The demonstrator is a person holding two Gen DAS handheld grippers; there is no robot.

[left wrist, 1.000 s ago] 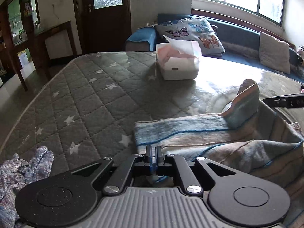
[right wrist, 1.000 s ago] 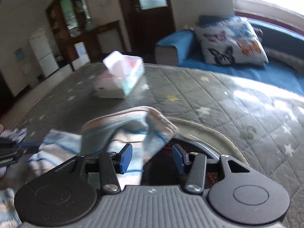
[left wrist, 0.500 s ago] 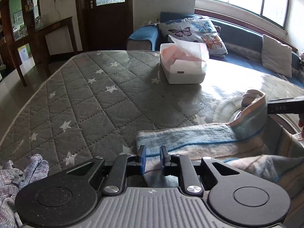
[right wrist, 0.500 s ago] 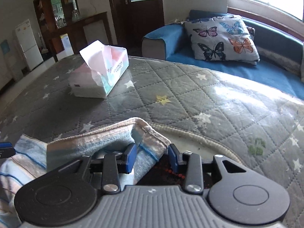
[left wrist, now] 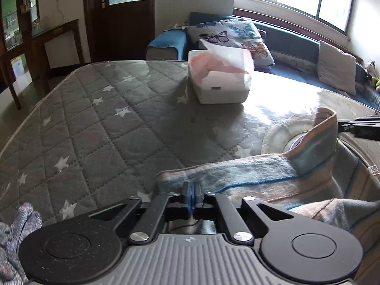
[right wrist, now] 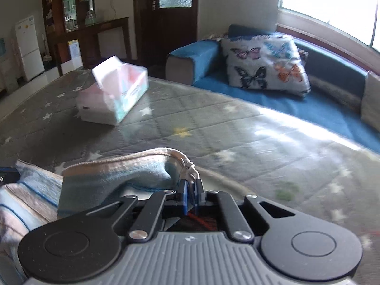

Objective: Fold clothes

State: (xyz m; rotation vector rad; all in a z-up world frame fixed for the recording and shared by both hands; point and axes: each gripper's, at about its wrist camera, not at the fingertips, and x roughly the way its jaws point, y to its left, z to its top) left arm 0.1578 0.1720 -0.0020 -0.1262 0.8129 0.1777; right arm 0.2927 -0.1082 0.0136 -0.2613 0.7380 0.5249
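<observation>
A striped blue, grey and pink garment lies on the grey star-quilted table cover. My left gripper is shut on the garment's near left edge. My right gripper is shut on another corner of the same garment and holds it raised; that lifted corner stands up at the right of the left wrist view, beside the right gripper's finger.
A white tissue box stands on the far middle of the cover, also in the right wrist view. Another grey-purple cloth lies at the near left. A blue sofa with a butterfly cushion runs behind.
My left gripper opened and has shut again on the garment's edge. My right gripper, open before, has closed on the lifted corner.
</observation>
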